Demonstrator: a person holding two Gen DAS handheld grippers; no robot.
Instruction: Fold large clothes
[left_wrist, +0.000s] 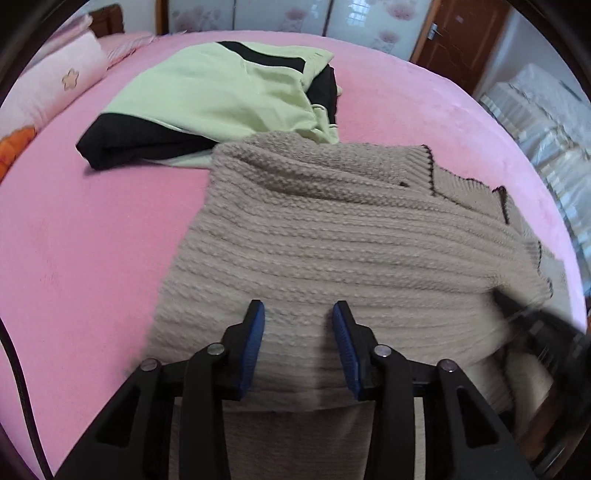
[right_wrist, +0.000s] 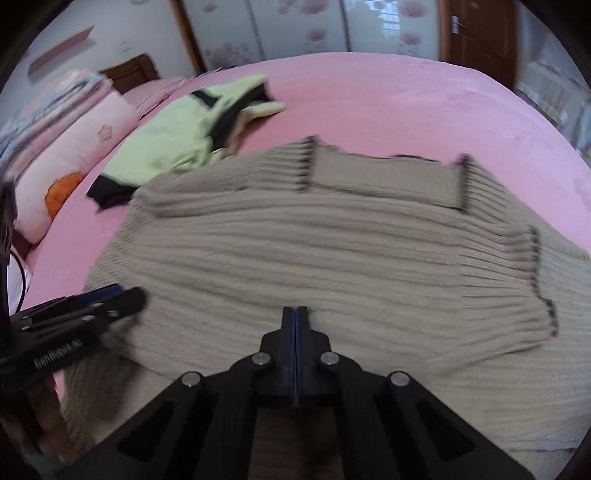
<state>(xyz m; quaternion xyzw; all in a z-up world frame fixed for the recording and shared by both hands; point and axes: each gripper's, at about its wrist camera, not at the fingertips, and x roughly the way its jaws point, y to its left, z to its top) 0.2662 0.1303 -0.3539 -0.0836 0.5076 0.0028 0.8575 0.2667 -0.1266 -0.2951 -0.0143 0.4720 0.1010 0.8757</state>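
left gripper (left_wrist: 298, 314) fingers apart, right gripper (right_wrist: 295, 314) closed

- I am in a home bedroom, working over a wide bed (left_wrist: 92, 240) with a pink cover.
- Pink pillows (left_wrist: 62, 81) lie along its left side by a wooden headboard (right_wrist: 129, 72).
- Behind the bed I see flower-patterned sliding wardrobe doors (right_wrist: 295, 33) and a brown wooden door (right_wrist: 480, 37) with a handle.

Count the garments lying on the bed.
2. The beige knit sweater lies nearest, under both grippers; the green-and-black garment lies behind it, toward the pillows. More may be hidden out of frame.
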